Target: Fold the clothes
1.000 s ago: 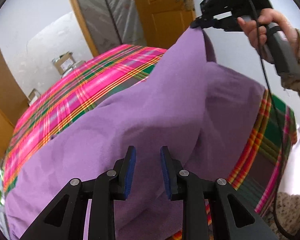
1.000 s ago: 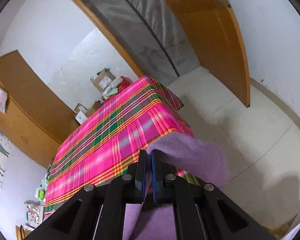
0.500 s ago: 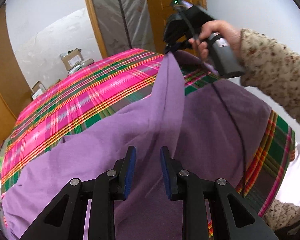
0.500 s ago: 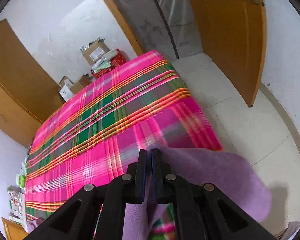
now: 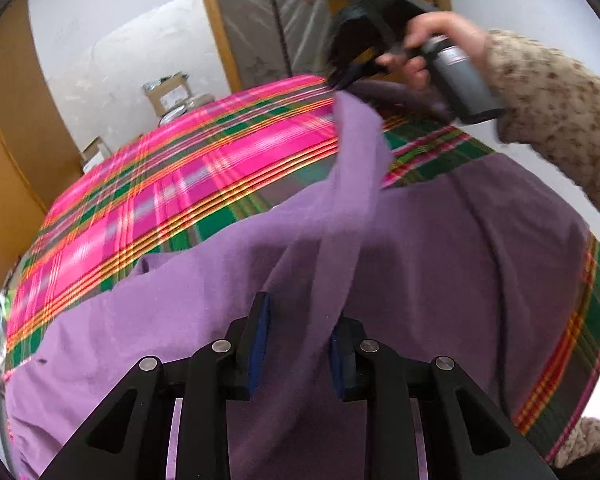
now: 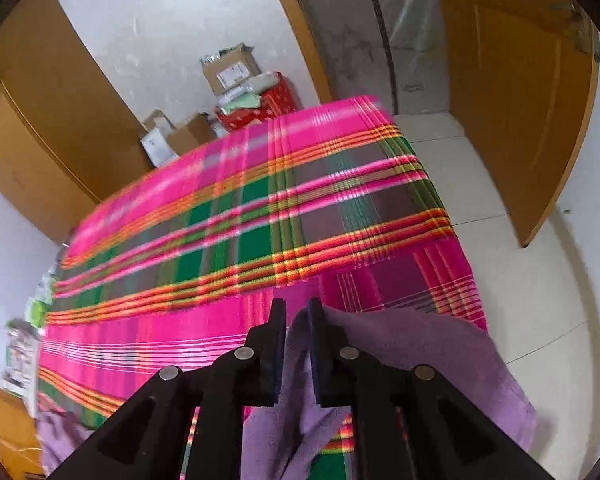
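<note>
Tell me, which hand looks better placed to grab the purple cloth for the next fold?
Probably left: the left tongs hang open over the purple cloth, a ridge between them. The right tongs have just been opening, cloth corner between them.

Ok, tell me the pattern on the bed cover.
The bed cover is pink, green and orange plaid, clearest in the right wrist view.

No text, brand, number or sign can be read in either view. Pale shipping labels are seen on the cardboard boxes (image 6: pixel 232 66) in the upper middle of the right wrist view and on a box (image 5: pixel 168 94) in the upper left of the left wrist view, but their print is too small and blurred to be made out.
</note>
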Demonstrator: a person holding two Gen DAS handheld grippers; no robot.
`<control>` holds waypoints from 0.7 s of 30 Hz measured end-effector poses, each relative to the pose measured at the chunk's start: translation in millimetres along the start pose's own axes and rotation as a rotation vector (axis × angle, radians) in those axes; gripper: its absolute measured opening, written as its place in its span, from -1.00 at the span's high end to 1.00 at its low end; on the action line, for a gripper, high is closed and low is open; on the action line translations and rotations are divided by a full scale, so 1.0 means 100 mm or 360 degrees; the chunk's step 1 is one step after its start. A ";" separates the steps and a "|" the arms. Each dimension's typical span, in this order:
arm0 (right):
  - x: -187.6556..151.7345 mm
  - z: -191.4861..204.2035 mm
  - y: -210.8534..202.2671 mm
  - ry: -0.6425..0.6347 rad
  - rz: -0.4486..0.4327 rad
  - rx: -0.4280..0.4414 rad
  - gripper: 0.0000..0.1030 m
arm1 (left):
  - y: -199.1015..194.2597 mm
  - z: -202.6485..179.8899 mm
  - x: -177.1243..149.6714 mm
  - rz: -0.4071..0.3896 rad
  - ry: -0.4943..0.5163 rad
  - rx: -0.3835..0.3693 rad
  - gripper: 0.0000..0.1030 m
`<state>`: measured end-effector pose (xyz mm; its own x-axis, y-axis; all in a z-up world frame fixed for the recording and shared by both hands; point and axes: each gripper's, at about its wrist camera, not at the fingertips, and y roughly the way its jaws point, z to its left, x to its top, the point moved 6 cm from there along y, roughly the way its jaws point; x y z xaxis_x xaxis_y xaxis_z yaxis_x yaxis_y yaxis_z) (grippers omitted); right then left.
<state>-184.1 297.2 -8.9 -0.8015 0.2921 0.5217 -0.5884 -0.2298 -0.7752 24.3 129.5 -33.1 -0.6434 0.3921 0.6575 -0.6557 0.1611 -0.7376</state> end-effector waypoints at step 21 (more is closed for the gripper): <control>-0.77 -0.12 -0.40 0.0287 0.0137 0.0617 0.57 | 0.14 0.49 0.05 0.0046 -0.0434 -0.0117 0.40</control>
<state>-97.0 294.9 -22.4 -0.8382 0.4062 0.3638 -0.5443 -0.5821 -0.6040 -7.6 89.1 -32.2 -0.7506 0.1411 0.6455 -0.6114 0.2224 -0.7594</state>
